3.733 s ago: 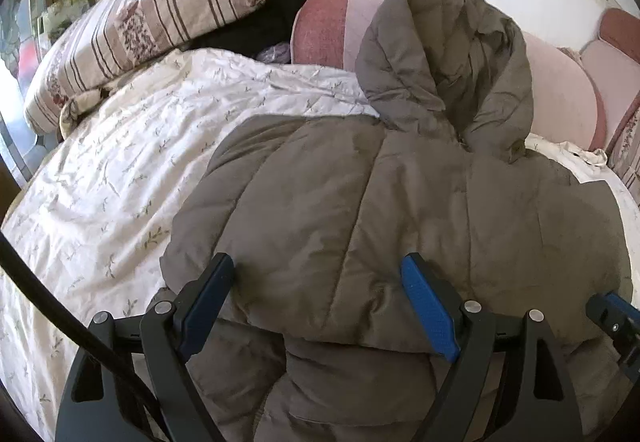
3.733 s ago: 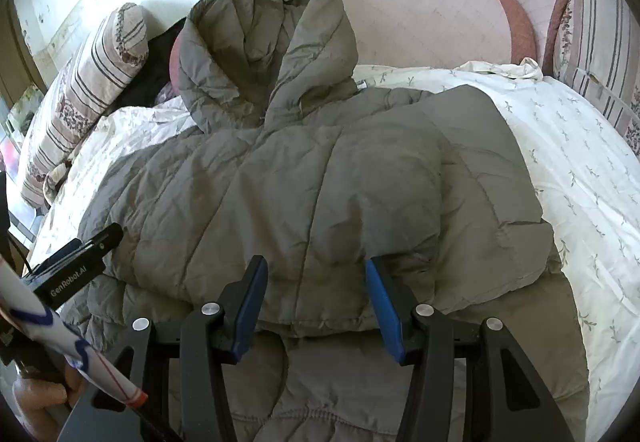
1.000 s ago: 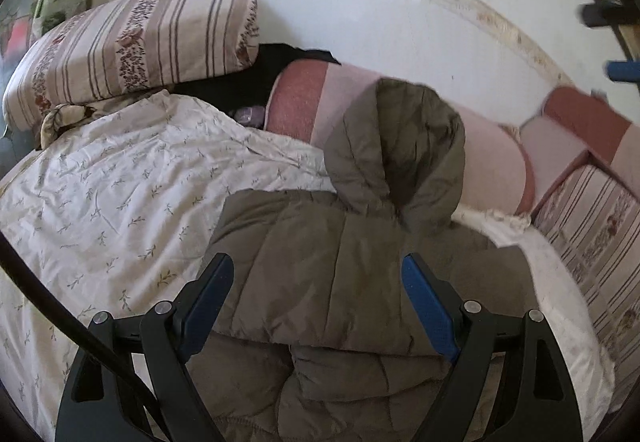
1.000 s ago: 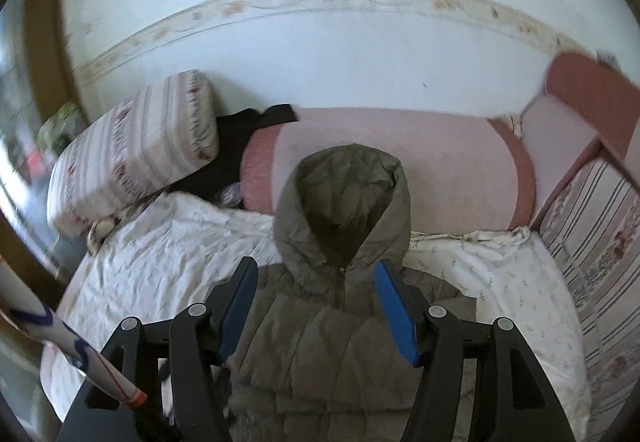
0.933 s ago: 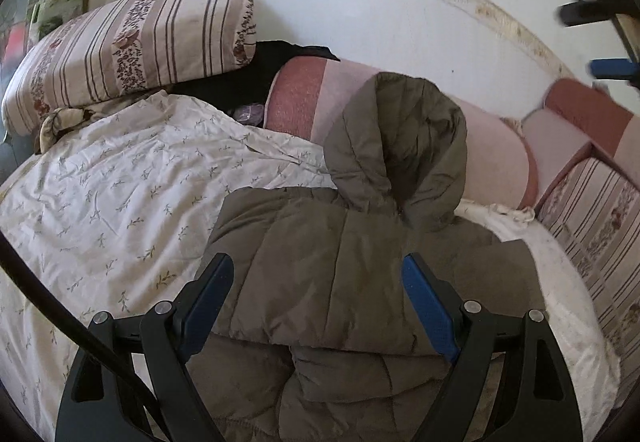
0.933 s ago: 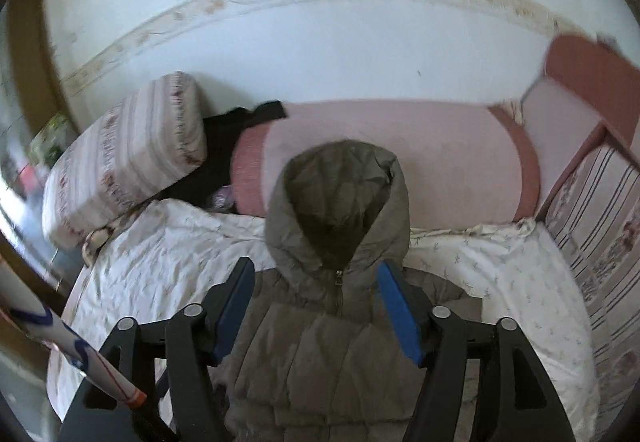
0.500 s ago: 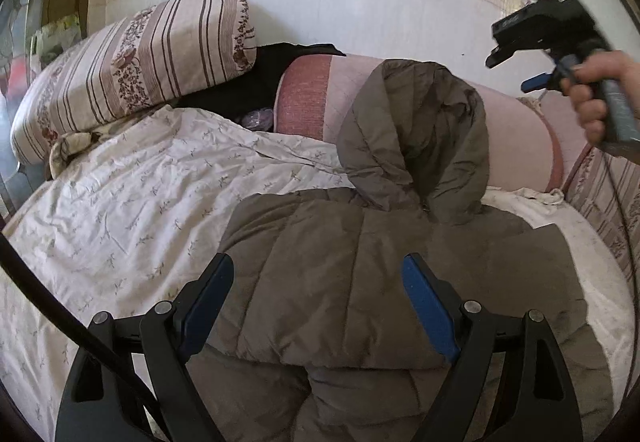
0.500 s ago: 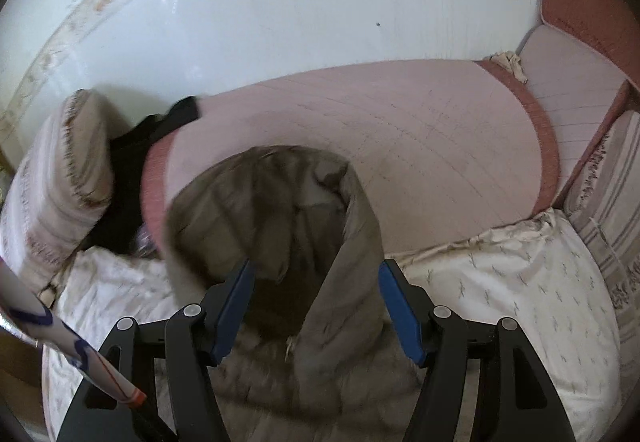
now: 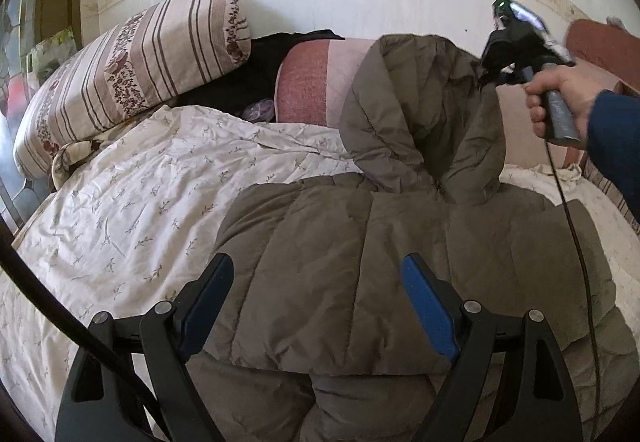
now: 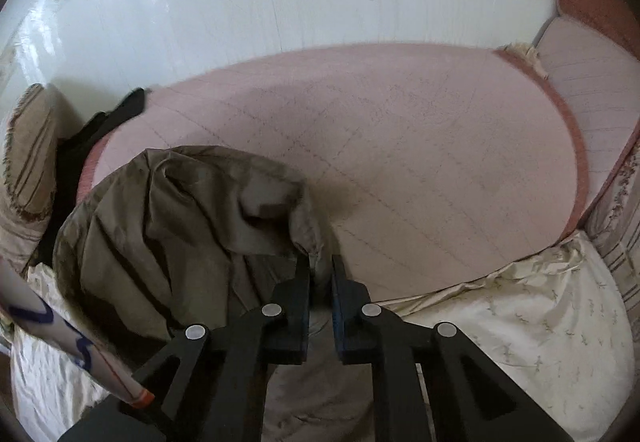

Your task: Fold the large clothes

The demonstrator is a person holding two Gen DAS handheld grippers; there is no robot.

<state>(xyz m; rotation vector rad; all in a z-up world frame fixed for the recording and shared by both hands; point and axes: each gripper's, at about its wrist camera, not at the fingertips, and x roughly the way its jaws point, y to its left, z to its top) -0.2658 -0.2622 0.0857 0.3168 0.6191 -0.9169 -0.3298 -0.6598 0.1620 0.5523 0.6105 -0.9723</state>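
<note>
Left wrist view: a grey-brown padded jacket (image 9: pixel 400 262) is laid flat on a bed, its long axis running from the near edge of the bed toward the pink bolster (image 9: pixel 316 81) at the wall. Its hood (image 9: pixel 420 113) points at that bolster and is propped up against it, while the hem end lies nearest the camera, already doubled over the body, so the fold seems partly done.

The step in hand is judged to be the folding-down of the hood. The rim of the hood is pinched by the right gripper (image 10: pixel 320 274), whose jaws are clenched on the fabric edge, with the pads seen pressed against a small bunch of cloth. The left gripper (image 9: pixel 316 302) is held spread wide above the jacket's near body, nothing being grasped between its pads.

The next move would call for the hood to be drawn away from the bolster and laid flat over the jacket's back, probably with the body steadied by the free gripper.

Beside the jacket, on the side away from the right hand (image 9: pixel 560 97), a floral sheet (image 9: pixel 140 201) is spread, and a striped pillow (image 9: pixel 132 69) leans beyond it.
</note>
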